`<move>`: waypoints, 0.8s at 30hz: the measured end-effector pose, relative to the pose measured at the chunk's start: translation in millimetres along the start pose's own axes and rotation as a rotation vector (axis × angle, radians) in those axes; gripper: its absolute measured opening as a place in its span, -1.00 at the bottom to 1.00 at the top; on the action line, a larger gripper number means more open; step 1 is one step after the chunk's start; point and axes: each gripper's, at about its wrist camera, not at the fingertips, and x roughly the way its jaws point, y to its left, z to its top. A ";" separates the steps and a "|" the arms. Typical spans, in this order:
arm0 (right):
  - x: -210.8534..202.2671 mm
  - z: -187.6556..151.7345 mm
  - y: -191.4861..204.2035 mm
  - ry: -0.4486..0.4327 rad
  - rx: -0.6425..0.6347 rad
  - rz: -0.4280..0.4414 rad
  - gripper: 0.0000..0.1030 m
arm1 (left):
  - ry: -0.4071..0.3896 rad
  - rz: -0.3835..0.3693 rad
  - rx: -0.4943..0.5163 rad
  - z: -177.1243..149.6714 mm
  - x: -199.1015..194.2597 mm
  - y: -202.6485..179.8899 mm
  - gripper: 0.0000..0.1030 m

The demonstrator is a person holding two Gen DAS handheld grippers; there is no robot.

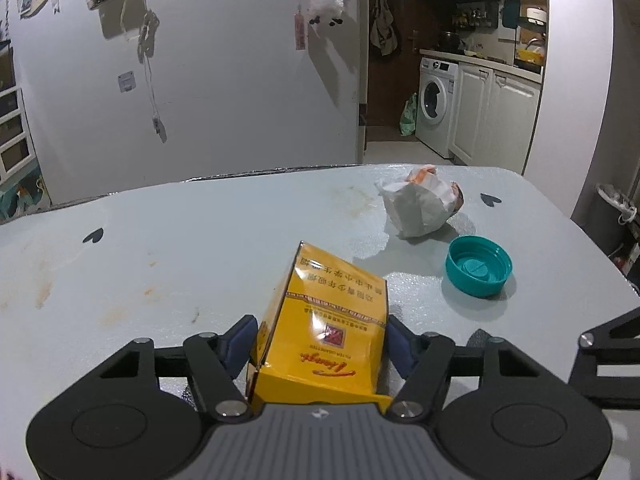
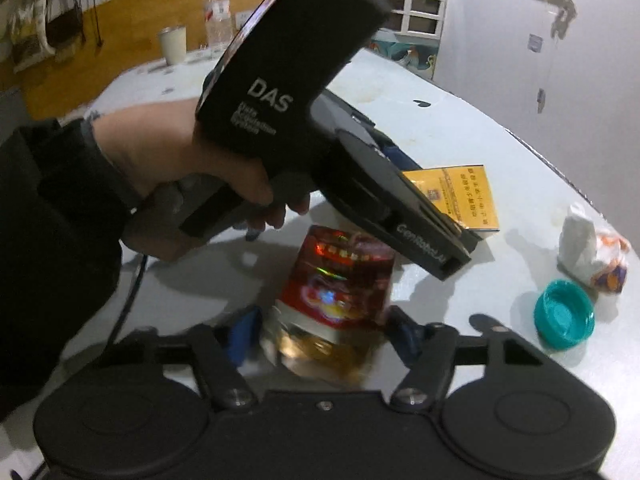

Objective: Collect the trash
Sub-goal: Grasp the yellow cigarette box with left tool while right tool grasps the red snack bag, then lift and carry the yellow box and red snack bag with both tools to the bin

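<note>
A yellow cigarette box (image 1: 328, 304) stands tilted on the pale table (image 1: 180, 264). My left gripper (image 1: 320, 336) is shut on it, a blue pad against each side. In the right wrist view the same yellow box (image 2: 460, 196) pokes out from under the left gripper, which a person's hand (image 2: 168, 160) holds. My right gripper (image 2: 322, 334) is shut on a blurred red and gold packet (image 2: 340, 276) resting on the table. A teal cap (image 1: 478, 266) (image 2: 564, 314) lies upside down to the right. A crumpled white and orange wrapper (image 1: 420, 204) (image 2: 592, 252) lies just beyond the cap.
A white cup (image 2: 173, 44) and a clear bottle (image 2: 218, 8) stand at the table's far end. Beyond the table's rounded edge are a grey wall and a kitchen doorway with a washing machine (image 1: 436, 100). Stains mark the tabletop.
</note>
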 end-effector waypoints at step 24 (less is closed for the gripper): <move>-68.0 -59.5 -26.4 -0.126 0.268 -0.163 0.03 | -0.035 0.145 -0.081 -22.1 -30.7 -19.7 0.25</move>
